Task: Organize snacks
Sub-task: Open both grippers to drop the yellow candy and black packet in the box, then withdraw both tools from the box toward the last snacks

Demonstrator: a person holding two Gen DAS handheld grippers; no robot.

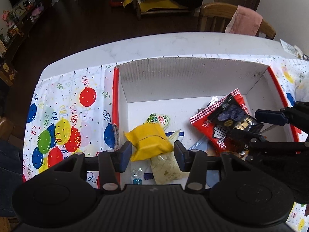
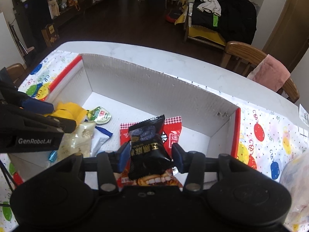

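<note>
Jaws of both grippers apart, left gripper (image 1: 152, 151) straddling yellow packet (image 1: 149, 144) in the box (image 1: 189, 81), right gripper (image 2: 150, 157) around black packet (image 2: 149, 148), contact unclear, red packet (image 2: 172, 133) half hidden beneath.

Beyond the white marble table (image 2: 146, 52) I see dark wood flooring (image 2: 119, 19), a wooden chair (image 2: 249, 58) draped with a pink cloth (image 2: 270, 75) at its far edge, and a clothes-piled bench (image 2: 216, 19) farther back.
</note>
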